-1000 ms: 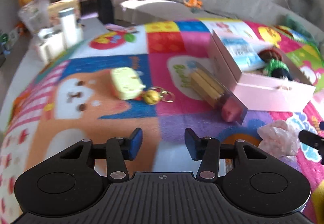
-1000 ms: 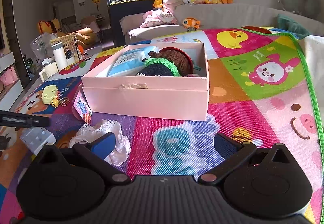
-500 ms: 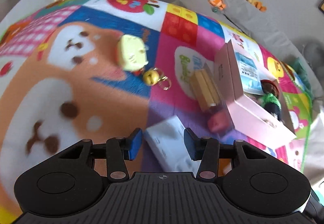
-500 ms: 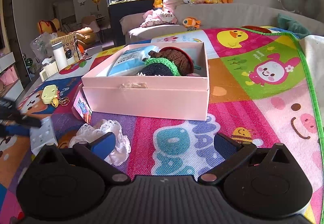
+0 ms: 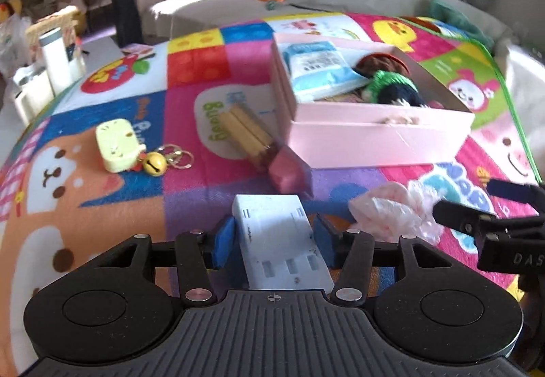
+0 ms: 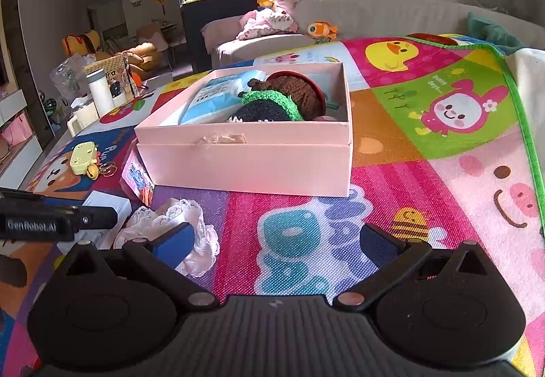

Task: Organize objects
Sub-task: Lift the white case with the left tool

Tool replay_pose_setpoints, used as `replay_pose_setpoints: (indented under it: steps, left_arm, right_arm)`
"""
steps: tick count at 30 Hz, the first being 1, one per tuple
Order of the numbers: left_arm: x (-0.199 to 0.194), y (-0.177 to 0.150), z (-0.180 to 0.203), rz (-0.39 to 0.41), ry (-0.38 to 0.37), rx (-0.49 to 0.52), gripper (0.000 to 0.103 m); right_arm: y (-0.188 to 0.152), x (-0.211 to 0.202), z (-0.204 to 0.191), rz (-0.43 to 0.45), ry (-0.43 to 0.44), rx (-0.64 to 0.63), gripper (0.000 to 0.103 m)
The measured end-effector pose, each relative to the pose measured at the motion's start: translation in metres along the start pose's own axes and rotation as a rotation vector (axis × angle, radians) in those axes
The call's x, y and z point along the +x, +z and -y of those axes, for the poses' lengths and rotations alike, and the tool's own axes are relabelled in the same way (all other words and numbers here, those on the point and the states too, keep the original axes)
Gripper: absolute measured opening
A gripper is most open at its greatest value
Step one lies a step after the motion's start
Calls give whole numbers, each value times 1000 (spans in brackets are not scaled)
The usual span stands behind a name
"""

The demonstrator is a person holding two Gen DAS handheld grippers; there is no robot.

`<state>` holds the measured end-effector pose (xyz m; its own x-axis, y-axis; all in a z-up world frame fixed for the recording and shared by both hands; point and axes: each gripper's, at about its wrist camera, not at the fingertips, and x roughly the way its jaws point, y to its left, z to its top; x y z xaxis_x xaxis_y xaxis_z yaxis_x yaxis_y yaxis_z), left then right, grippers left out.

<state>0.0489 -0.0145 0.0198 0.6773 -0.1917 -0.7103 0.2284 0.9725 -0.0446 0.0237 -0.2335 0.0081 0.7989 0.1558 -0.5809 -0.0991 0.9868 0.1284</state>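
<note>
A white rectangular box [image 5: 269,213] lies on the colourful play mat, between the blue pads of my left gripper [image 5: 274,238]. The jaws are opening and the right pad stands a little off the box. The same white box [image 6: 109,205] shows in the right wrist view, under the left gripper's finger [image 6: 92,217]. My right gripper [image 6: 277,240] stands wide open over the mat with nothing between its fingers. A white lace cloth [image 6: 177,217] lies just beside its left finger. The open pink box [image 5: 374,142] holds a blue-white packet [image 5: 316,70] and knitted pieces [image 5: 391,87].
A clear case of wooden sticks [image 5: 245,131] leans by the pink box's left side. A yellow case with a bell and key rings [image 5: 117,145] lies further left. Bottles and a white container [image 5: 51,70] stand at the mat's far left edge. A sofa with toys is behind.
The left wrist view swung from the mat's left side back toward the pink box. The white box now sits between the left jaws, which stand wider. The right gripper kept still.
</note>
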Motion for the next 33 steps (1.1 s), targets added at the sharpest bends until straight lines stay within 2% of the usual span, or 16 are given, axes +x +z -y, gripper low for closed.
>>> replay_pose_setpoints:
  steps: [2,10,19,21,23,26,29,30,33]
  left_arm:
    - [1,1,0,-11,-45,-24,56]
    - [-3,-3,2,-18,-28,1,56]
    - [-10,-14,1,-31,-76,-30,56]
    - [-1,-15,9,-61,-74,0,57]
    - [0,-19,24,-35,-24,102,58]
    - [-1,-20,24,-23,-33,103,55]
    - [-4,-23,15,-7,-29,74,37]
    - [-5,-24,11,-1,-15,67,24]
    - [-8,-26,-4,6,1,25,22]
  right_arm:
    - [0,-1,0,9,-2,-2,103]
    - [0,0,0,6,-8,-2,103]
    - [1,4,-1,-23,-14,-4,103]
    - [1,5,-1,-27,-17,1,103]
    - [0,5,0,-26,-19,5,103]
    - [0,5,1,-32,-16,8,103]
    - [1,9,1,-55,-6,9,103]
    - [2,12,2,-72,0,11,103]
    - [2,17,2,-100,6,9,103]
